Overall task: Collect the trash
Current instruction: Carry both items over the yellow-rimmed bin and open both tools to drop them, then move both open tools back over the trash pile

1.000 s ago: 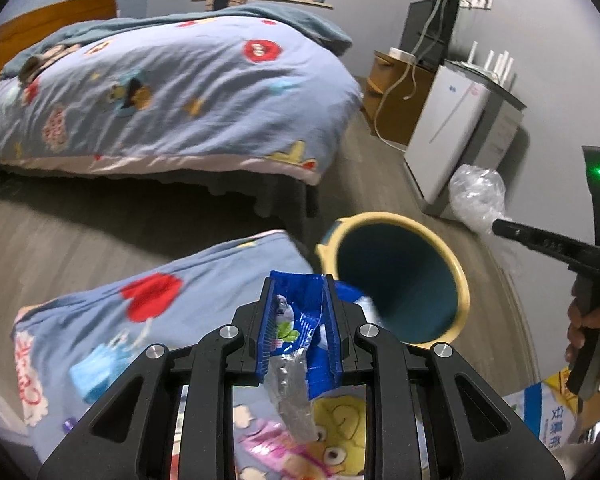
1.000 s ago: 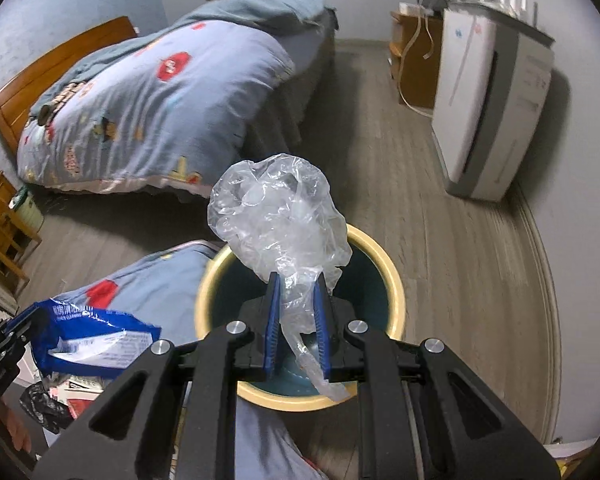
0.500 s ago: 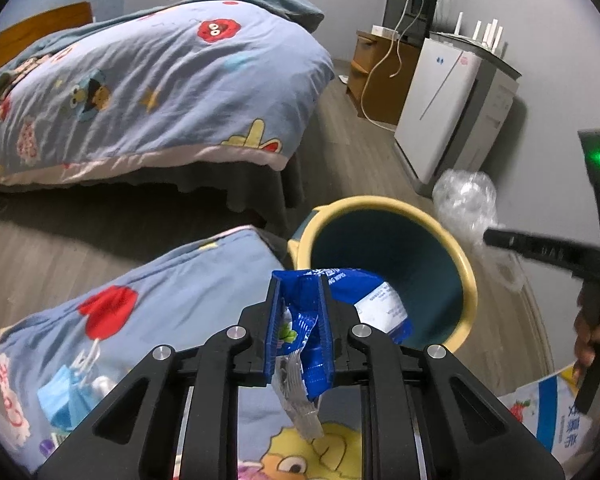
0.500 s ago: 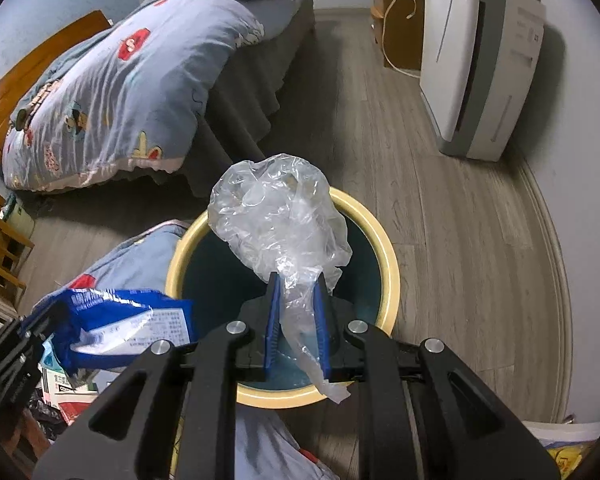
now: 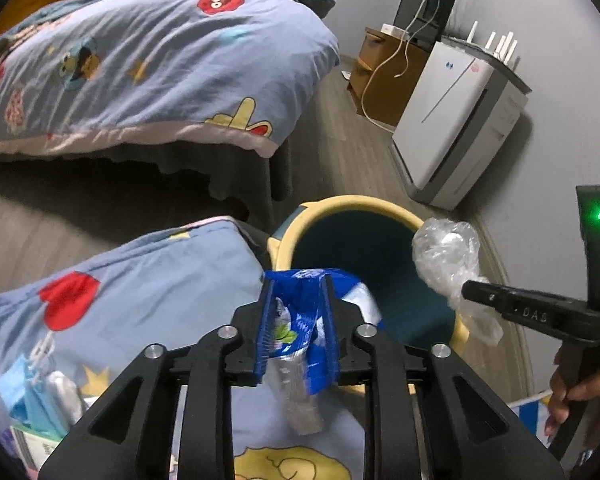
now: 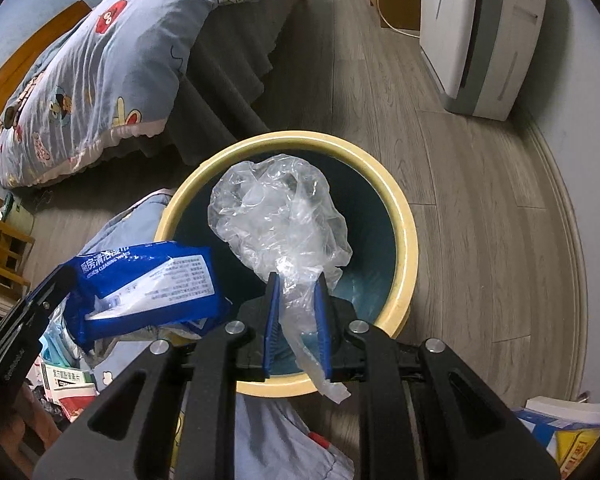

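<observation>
We hold both tongs over the bin (image 6: 407,240), which stands on the wood floor (image 6: 480,168) just beside a surface draped in blue cartoon cloth (image 5: 140,280).

Our left tongs (image 5: 296,324) reach forward from the cloth side, with their blue pads clenched on a blue wipes pack (image 5: 300,312). From the right wrist view the left tongs (image 6: 56,284) come in low from the left, and the pack (image 6: 148,280) sticks out sideways, its free end hanging over the bin's yellow rim. The pack is crumpled and flattened, with white print and a white label panel on the blue film; a silvery torn strip dangles below the pads in the left wrist view.

Our right tongs (image 6: 296,312) point down at the bin's mouth, gripping a clear plastic bag (image 6: 276,216) by its twisted neck. The bag balloons above the pads, wrinkled and see-through, right over the dark teal inside of the bin, and a loose tail hangs beneath the pads. In the left wrist view the right tongs (image 5: 470,290) enter from the right, with the bag (image 5: 446,254) held at the bin's (image 5: 340,204) far right rim.

A bed (image 5: 148,60) with matching bedding stands behind, and a white appliance (image 5: 452,120) sits against the wall.
</observation>
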Tool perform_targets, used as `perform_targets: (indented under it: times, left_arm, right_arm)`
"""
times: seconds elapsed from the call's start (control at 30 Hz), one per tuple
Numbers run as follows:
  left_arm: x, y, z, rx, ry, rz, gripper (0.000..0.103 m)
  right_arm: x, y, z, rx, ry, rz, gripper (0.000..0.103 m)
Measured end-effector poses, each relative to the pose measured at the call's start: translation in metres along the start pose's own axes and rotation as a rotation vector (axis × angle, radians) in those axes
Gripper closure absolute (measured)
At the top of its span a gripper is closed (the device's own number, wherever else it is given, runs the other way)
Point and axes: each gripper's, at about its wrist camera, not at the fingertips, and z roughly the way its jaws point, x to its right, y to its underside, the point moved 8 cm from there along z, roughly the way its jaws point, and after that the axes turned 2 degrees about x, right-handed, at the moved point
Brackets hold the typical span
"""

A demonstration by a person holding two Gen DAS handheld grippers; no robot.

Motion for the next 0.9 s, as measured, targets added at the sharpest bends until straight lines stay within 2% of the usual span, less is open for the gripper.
perform_targets:
  times: [0.07,0.1,0.13,0.2,0.3,0.43,0.47,0.53,0.63,0.73,0.9]
  left_arm:
    - [-0.001,-0.002,0.0,0.003,0.008,-0.012,0.058]
    - [-0.001,-0.002,0.0,0.007,0.014,-0.017,0.053]
    - [0.0,-0.003,-0.001,0.011,0.017,-0.02,0.05]
    - [0.002,-0.002,-0.002,0.014,0.016,-0.012,0.049]
    - [0.005,0.0,-0.004,0.015,0.009,0.01,0.047]
    - [0.007,-0.001,-0.008,0.023,-0.007,0.041,0.034]
    - [0.008,-0.001,-0.01,0.026,-0.013,0.05,0.03]
    - [0.007,-0.002,-0.012,0.034,-0.029,0.067,0.023]
    - [0.005,-0.002,-0.015,0.041,-0.049,0.07,0.012]
    - [0.002,-0.002,-0.015,0.04,-0.066,0.066,0.01]
    - [-0.001,0.001,-0.015,0.029,-0.084,0.067,0.008]
  right_arm:
    - [0.0,-0.001,0.0,0.002,-0.001,0.002,0.084]
    - [0.0,-0.001,0.0,0.004,-0.004,0.004,0.082]
    - [0.001,-0.001,0.0,0.006,-0.005,0.007,0.076]
    - [0.001,-0.003,-0.001,0.011,-0.007,0.011,0.07]
    - [0.001,-0.004,-0.003,0.017,-0.01,0.015,0.068]
    - [0.001,-0.008,-0.007,0.039,-0.013,0.022,0.044]
    - [0.001,-0.009,-0.009,0.045,-0.014,0.022,0.041]
    - [0.0,-0.011,-0.011,0.058,-0.017,0.023,0.025]
    - [0.0,-0.014,-0.016,0.08,-0.026,0.033,0.012]
    - [0.005,-0.015,-0.018,0.09,-0.005,0.046,0.006]
    - [0.013,-0.016,-0.02,0.088,0.024,0.083,0.006]
